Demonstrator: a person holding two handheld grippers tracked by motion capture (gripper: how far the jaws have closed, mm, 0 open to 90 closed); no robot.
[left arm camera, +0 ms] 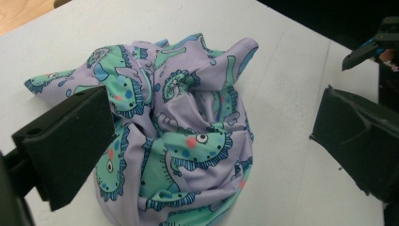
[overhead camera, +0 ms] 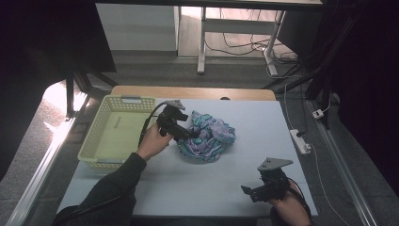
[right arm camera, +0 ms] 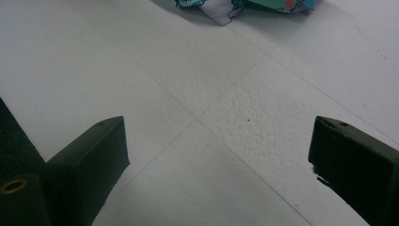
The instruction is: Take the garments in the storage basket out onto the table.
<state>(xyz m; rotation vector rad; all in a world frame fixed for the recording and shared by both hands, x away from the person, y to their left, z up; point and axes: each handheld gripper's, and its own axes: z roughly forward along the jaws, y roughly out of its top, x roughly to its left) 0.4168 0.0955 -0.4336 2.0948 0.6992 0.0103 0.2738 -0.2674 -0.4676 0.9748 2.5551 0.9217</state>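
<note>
Hovering with jaws spread, the left hand-held gripper is poised over the crumpled dinosaur-print cloth lying mid-worktop; pinching one loose fold risks the rest dragging. The right hand-held gripper is idling, likewise spread.

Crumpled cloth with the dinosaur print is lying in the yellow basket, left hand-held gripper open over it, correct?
Not quite. The crumpled cloth lies on the table, to the right of the yellow basket, as the high view shows. The left hand-held gripper is open over it.
</note>
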